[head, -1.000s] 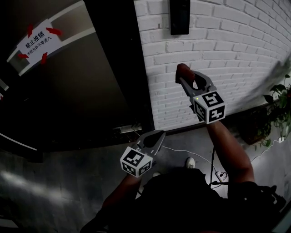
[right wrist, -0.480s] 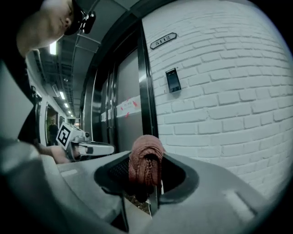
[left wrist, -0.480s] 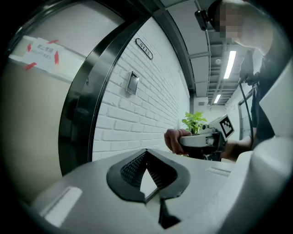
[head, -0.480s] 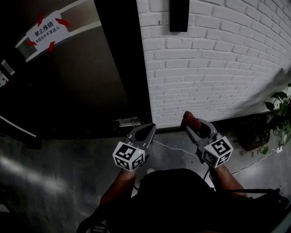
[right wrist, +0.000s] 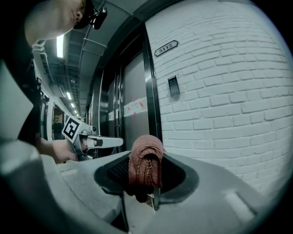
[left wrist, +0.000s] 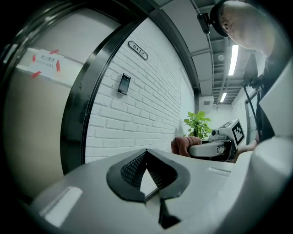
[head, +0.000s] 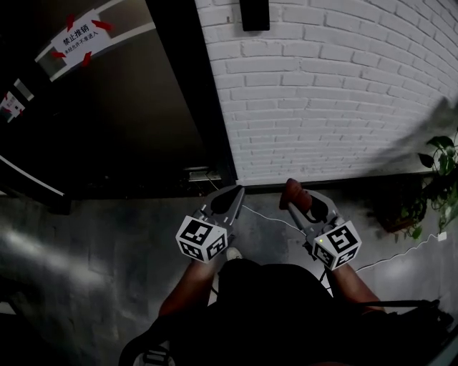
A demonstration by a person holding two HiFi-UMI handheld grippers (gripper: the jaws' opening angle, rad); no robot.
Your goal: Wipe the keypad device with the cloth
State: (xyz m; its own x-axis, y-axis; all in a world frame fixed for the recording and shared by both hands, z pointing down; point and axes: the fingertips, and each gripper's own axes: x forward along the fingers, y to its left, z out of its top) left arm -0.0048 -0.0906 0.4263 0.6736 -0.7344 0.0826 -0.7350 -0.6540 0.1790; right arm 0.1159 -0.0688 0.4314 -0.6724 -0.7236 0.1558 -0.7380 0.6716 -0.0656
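The right gripper (right wrist: 145, 176) has its jaws closed on the cloth (right wrist: 145, 157). The cloth is a reddish-brown bundle, and it stands out past the jaw tips as a rounded pad. The left gripper (left wrist: 146, 165) has its jaws together at the tips, with nothing between them.

In the head view both grippers are low, the left one at about 7 o'clock from the centre and the right one at about 5 o'clock. The keypad device (head: 255, 14) is a dark upright plate on the white brick wall (head: 343, 107). It sits at 12 o'clock, at the very top edge of the head view, just to the right of the dark door (head: 122, 129). It is well apart from the cloth, so no wiping contact exists now. The step in hand is probably to bring the cloth to the device.

To do it well, the right gripper should go up toward 12 o'clock with the cloth pad leading, so that fabric and not the hard jaw tips meets the plate. The grip needs to be firm, because a loose bundle could slip out under rubbing. The pressure should be light and the strokes flat, from top to bottom of the face, so that the keys are less likely to be pressed in. The left gripper has no work here and is better held low, out of the path.
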